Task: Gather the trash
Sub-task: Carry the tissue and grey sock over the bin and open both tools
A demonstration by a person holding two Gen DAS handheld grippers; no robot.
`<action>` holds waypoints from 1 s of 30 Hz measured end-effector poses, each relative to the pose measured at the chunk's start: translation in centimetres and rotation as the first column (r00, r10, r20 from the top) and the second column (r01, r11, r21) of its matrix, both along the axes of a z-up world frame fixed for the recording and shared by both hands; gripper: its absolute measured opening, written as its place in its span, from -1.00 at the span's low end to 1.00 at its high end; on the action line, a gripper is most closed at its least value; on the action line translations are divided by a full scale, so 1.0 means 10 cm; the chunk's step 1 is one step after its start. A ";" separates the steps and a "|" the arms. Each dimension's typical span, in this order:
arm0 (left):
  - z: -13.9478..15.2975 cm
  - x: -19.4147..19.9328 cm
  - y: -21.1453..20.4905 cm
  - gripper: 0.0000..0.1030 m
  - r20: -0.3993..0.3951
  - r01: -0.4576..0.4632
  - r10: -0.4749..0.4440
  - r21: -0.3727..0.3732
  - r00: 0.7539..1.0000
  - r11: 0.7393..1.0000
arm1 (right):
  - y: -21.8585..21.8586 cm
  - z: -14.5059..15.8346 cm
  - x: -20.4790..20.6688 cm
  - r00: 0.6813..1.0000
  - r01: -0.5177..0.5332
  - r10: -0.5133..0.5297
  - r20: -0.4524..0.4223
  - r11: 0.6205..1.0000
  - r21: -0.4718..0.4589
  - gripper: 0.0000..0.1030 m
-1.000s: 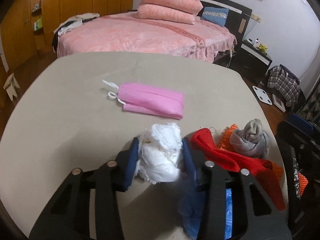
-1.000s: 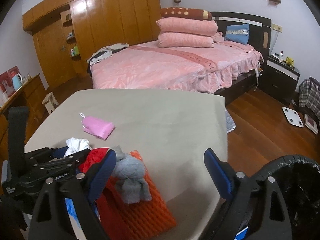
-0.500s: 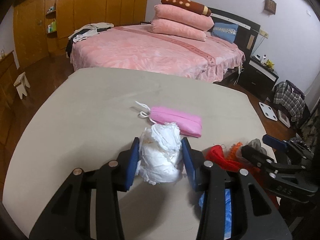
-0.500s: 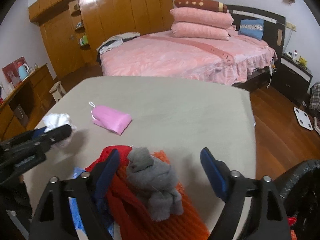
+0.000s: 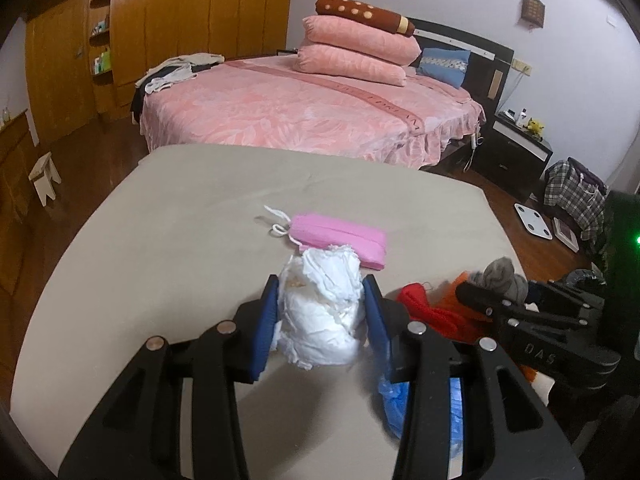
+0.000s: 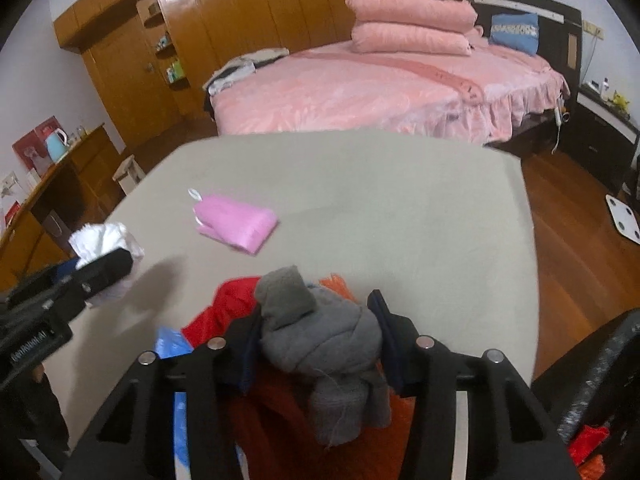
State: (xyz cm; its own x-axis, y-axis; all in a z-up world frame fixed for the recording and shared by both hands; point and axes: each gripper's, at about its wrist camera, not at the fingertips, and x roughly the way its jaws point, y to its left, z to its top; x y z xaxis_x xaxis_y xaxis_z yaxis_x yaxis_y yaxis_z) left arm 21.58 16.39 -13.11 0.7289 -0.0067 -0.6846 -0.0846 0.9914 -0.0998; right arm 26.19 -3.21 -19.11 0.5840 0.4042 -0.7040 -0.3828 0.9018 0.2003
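Left gripper (image 5: 320, 312) pinches a crumpled white tissue wad (image 5: 320, 312) between its blue pads, both sides pressed into the paper. The wad is lifted clear of the table (image 5: 180, 220), judging by the shadow under it in the right wrist view; held up so it can be carried off without dragging.

Right gripper (image 6: 316, 332) has its jaws just closing in around a rolled grey sock (image 6: 316, 332). The pads now sit against both flanks of the roll, so it reads as pinched. The sock lies on top of a heap at the near table edge: a red cloth (image 6: 224, 308), an orange ribbed mat (image 6: 336, 282) under it, and a blue plastic bag (image 6: 172, 344) to the left. Taking the topmost piece first keeps the rest of the heap from being pulled along.

A pink pouch (image 5: 340, 240) with a white loop lies alone farther out on the table, untouched.

A black-lined bin (image 6: 600, 380) shows at the lower right of the right wrist view, just beside the table edge, with red scraps already inside. Likely destination for both loads; the right hand is nearer to it. Pink bed (image 6: 380, 92) and wardrobe behind, not involved.
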 end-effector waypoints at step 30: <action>0.79 -0.66 -0.50 -0.21 0.146 0.058 -0.057 0.002 0.988 0.998 | -0.65 1.16 -0.81 0.968 0.018 -0.043 0.247 0.995 0.103 -0.06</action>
